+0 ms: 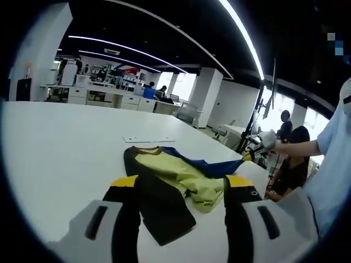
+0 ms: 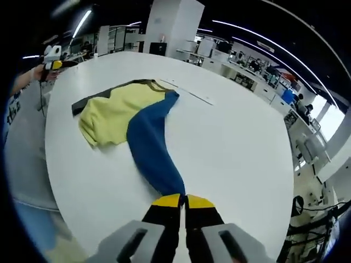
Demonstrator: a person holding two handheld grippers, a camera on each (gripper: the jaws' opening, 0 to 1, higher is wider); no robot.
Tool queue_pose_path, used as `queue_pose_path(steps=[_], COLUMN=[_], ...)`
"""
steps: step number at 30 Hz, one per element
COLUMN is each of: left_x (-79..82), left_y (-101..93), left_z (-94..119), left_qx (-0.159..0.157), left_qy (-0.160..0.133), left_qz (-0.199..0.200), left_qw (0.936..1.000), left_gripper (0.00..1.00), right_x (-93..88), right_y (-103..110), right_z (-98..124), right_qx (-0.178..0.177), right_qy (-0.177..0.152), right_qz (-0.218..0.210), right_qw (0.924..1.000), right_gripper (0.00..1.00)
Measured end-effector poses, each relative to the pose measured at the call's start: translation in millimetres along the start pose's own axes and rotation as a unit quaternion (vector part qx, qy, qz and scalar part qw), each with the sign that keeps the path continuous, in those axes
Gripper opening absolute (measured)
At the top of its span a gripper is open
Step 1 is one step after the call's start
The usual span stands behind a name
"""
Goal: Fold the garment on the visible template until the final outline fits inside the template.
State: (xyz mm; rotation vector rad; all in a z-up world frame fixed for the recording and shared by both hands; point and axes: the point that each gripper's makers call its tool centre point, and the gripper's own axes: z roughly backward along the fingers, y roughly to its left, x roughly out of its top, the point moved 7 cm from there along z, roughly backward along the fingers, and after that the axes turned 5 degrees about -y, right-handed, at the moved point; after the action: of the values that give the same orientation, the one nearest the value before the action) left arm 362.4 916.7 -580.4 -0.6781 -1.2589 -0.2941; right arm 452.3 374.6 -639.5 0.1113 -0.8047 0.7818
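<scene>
A garment [image 1: 175,175] with a yellow body, a black sleeve and a blue sleeve lies crumpled on the white table [image 1: 60,153]. My left gripper [image 1: 182,183] is open, its yellow-tipped jaws standing either side of the near black part without closing on it. In the right gripper view the garment [image 2: 118,112] spreads away from me, with its blue sleeve [image 2: 153,148] stretched toward the camera. My right gripper [image 2: 182,201] is shut on the end of that sleeve. The left gripper view shows the right gripper [image 1: 267,139] off to the right, pulling the blue sleeve [image 1: 219,167] taut.
A thin pale strip [image 1: 149,139] lies flat on the table just beyond the garment, the same strip [image 2: 189,93] showing past the collar. A person in a light blue shirt [image 1: 334,164] stands at the table's edge. Seated people and office desks [image 1: 109,93] lie farther off.
</scene>
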Motion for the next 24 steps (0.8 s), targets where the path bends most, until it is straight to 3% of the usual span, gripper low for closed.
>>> queue_pose_path(steps=[4, 15, 24], left_x=[-0.3, -2.1, -5.7], left_y=[2.5, 5.8, 10.3], left_z=[-2.0, -12.1, -19.5], left_qx=[0.004, 0.011, 0.015], left_qy=[0.001, 0.006, 0.015], left_qz=[0.003, 0.008, 0.015], left_qw=[1.0, 0.9999, 0.9997], left_gripper=[0.58, 0.57, 0.57], right_x=[-2.6, -8.0, -14.6], right_y=[-22.3, -75.7, -106.4], right_z=[-1.7, -9.0, -32.4], right_qx=[-0.015, -0.043, -0.047], right_qy=[0.0, 0.03, 0.064], right_qz=[-0.041, -0.061, -0.068], right_qw=[0.9991, 0.9967, 0.9945], right_gripper=[0.0, 0.0, 0.0])
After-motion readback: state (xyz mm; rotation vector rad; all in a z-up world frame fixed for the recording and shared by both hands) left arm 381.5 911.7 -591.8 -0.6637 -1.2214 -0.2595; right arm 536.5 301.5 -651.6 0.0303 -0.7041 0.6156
